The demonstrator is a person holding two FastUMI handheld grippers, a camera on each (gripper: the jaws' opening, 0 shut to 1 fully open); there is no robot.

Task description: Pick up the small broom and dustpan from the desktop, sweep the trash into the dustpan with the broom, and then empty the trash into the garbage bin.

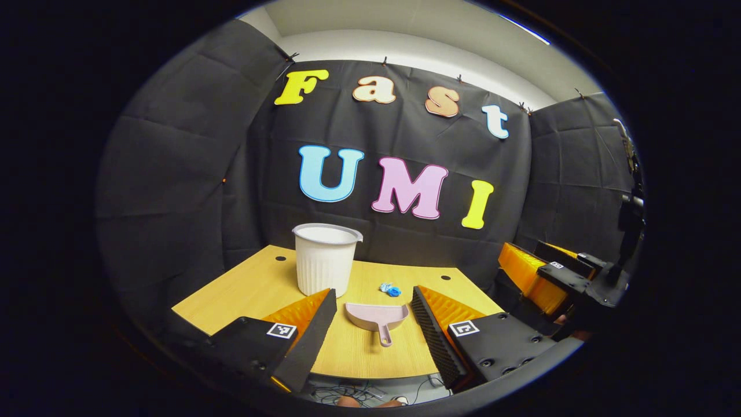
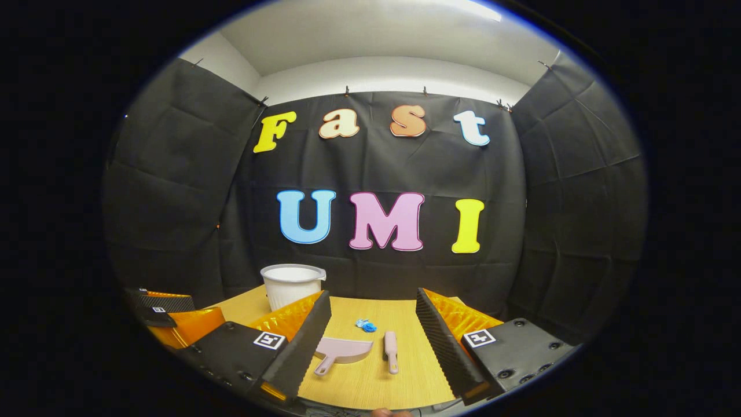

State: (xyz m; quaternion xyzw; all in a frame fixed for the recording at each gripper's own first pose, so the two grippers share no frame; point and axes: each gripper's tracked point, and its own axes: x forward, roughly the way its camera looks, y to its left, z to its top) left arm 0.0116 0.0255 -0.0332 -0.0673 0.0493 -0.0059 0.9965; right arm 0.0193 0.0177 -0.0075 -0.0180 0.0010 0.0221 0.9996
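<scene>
Both tools, left [image 1: 370, 330] and right [image 2: 373, 341], hang wide open and empty. The pale pink plastic dustpan [image 1: 377, 317] and small pink broom [image 2: 391, 350] lie near the wooden tabletop's [image 1: 255, 284] front edge, handles toward the person for grasping; crumpled blue trash [image 1: 390, 289] lies mid-tabletop, the white ribbed plastic bin [image 1: 324, 258] toward the back-left corner.

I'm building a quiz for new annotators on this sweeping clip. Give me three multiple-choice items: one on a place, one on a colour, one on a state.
1. Where does the white bin stand?
A. On the desk's far left part
B. On the floor
C. Inside the dustpan

2. What colour is the trash?
A. Red
B. Blue
C. Black

3. What state is the dustpan in?
A. Gripped and lifted
B. Tipped over the bin
C. Lying flat on the desk, ungripped

Answers: 1 A, it stands on the wood, left of the trash. 2 B, the small crumpled piece is blue. 3 C, it lies beside the broom, with both grippers open and short of it.
</scene>
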